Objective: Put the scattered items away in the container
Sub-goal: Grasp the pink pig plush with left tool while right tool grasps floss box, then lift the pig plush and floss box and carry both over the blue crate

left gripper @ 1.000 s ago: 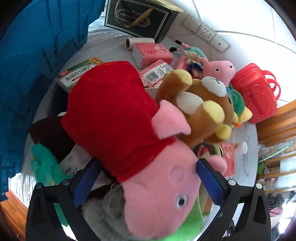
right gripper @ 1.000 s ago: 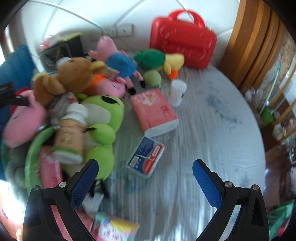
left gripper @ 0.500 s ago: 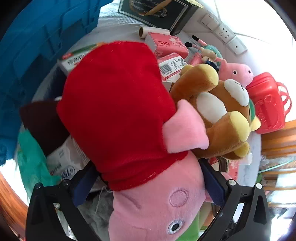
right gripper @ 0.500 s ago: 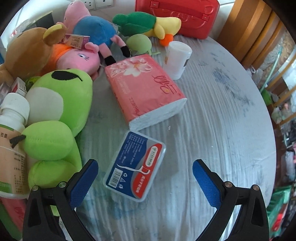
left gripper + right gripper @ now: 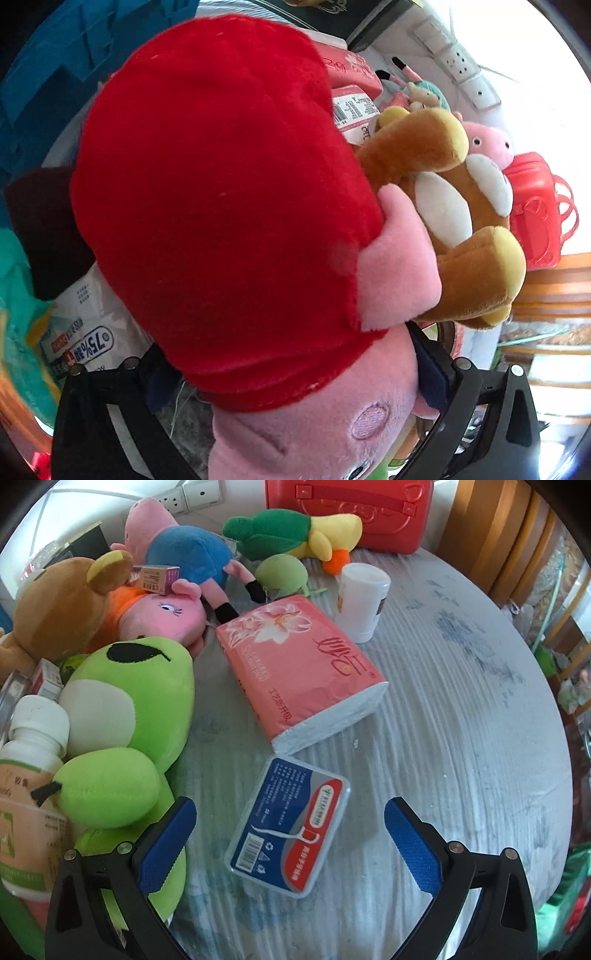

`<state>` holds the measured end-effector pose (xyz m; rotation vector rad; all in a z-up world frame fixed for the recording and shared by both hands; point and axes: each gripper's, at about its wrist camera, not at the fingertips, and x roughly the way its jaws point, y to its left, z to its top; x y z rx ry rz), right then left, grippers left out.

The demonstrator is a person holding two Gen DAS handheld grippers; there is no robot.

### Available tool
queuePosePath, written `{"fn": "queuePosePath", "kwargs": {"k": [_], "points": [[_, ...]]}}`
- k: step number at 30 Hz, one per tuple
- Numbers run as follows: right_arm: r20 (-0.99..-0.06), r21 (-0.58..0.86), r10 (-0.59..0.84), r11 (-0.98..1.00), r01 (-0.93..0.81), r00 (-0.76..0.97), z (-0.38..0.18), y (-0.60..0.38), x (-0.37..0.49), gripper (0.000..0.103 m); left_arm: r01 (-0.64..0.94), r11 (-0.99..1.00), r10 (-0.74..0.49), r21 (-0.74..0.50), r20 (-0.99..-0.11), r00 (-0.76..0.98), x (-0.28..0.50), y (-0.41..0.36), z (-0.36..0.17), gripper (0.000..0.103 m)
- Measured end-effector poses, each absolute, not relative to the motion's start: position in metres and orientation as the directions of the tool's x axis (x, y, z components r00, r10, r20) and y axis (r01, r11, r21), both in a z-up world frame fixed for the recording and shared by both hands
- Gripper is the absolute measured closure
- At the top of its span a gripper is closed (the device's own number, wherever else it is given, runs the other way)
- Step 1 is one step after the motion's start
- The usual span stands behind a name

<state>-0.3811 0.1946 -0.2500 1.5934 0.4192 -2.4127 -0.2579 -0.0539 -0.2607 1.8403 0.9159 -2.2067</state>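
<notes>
The left hand-held gripper [image 5: 291,373] is clamped on a pig plush [image 5: 229,206] in a red dress, beside a brown bear [image 5: 454,206]. The right hand-held gripper [image 5: 290,834] is spread wide and holds nothing, its blue pads either side of a floss box [image 5: 290,827] lying on the worktop [image 5: 461,709] just below a pink tissue pack [image 5: 303,664].

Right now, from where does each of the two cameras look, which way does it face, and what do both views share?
Left wrist: sits behind the left gripper, facing forward and down at the pig plush in a red dress between its fingers.
Right wrist: sits behind the right gripper, looking down at the floss pick box on the table; its fingers stand wide apart.
Shared: the brown bear plush and the red case.
</notes>
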Motion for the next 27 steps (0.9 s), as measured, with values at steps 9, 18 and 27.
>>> {"fn": "queuePosePath", "kwargs": {"k": [9, 18, 27], "points": [[-0.932, -0.106, 0.013, -0.965, 0.238, -0.362, -0.257, 0.208, -0.391, 0.000, 0.406, -0.832, 0.294, -0.378, -0.921, -0.255, -0.262, -0.047, -0.256, 0.006], [-0.956, -0.166, 0.086, -0.947, 0.276, -0.281, -0.288, 0.188, -0.400, 0.010, 0.383, -0.836, 0.342, -0.394, -0.918, -0.199, -0.267, -0.041, -0.267, 0.003], [-0.964, -0.168, 0.081, -0.925, 0.341, -0.255, -0.290, 0.170, -0.391, 0.037, 0.361, -0.846, 0.326, -0.393, -0.916, -0.234, -0.270, -0.035, -0.257, 0.016]]}}
